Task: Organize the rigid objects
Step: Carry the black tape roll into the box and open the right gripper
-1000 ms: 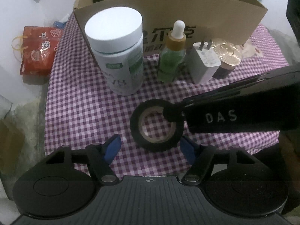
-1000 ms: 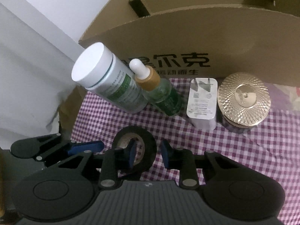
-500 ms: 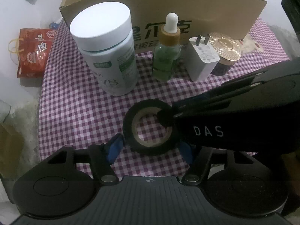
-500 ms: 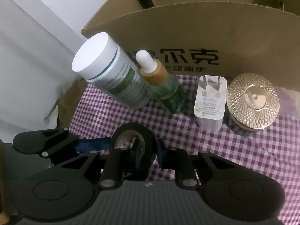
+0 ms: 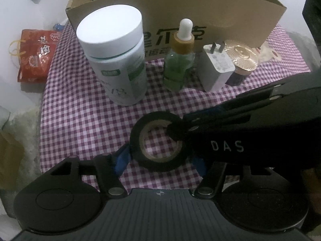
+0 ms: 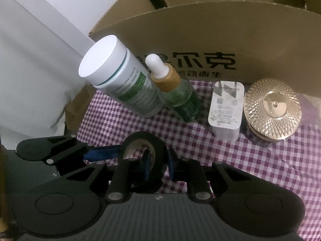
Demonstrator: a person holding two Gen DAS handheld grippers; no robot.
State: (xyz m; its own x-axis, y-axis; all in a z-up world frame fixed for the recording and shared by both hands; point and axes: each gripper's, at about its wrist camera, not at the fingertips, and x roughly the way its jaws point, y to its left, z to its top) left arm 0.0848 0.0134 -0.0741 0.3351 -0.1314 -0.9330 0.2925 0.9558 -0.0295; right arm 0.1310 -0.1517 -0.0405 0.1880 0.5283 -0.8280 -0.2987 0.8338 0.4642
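1. The black tape roll [image 5: 159,143] is lying flat on the checked cloth [image 5: 84,116] covering the table.
2. The right hand-held gripper [image 6: 158,163] is pinching the roll's wall, one finger inside the hole.
3. The left hand-held gripper [image 5: 160,160] is bracketing the roll, blue pads touching both sides.
4. White bottle [image 5: 116,60], dropper bottle [image 5: 180,60], charger [image 5: 216,70] and gold-lidded jar [image 5: 240,58] are standing before the cardboard box [image 5: 230,16].

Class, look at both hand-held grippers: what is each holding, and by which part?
The right hand-held gripper pinches the black tape roll by its ring wall. The left hand-held gripper straddles its outer sides; contact is unclear.
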